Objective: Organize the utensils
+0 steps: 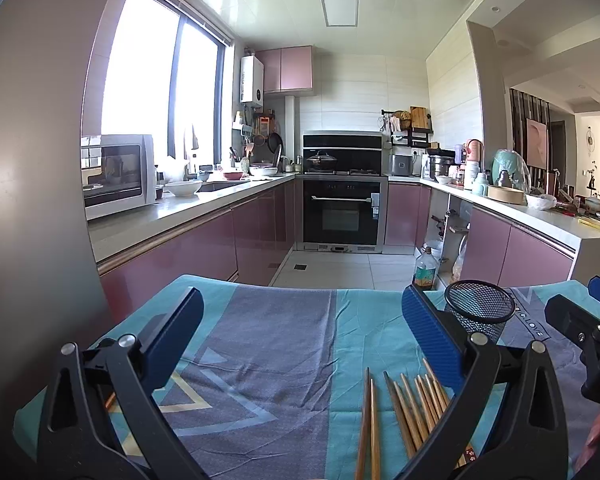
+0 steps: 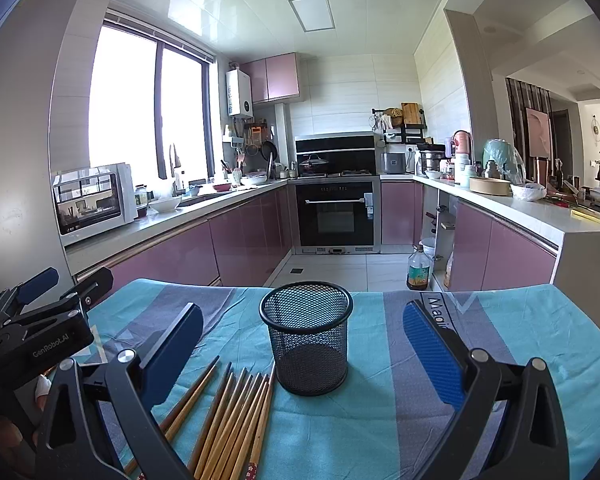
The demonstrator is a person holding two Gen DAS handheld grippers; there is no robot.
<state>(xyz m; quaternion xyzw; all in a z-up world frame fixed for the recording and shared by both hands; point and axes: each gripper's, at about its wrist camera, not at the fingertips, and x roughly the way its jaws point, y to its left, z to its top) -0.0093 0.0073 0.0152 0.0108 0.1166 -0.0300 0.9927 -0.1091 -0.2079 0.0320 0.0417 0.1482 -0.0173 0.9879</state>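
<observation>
Both spread wide, holding nothing: left gripper (image 1: 302, 328), right gripper (image 2: 303, 334). Mesh cup (image 2: 307, 344) upright on cloth (image 2: 500, 320); chopsticks (image 2: 236, 420) flat at its 8 o'clock, touching base.

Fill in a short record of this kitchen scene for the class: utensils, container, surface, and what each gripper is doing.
utensils: wooden chopsticks, lying loose on the cloth, left of the holder
container: black mesh holder, upright, nothing seen inside
surface: blue and grey striped tablecloth
left gripper: open, holding nothing
right gripper: open, holder ahead between its fingers, not touching
progress: no chopsticks in the holder yet
</observation>
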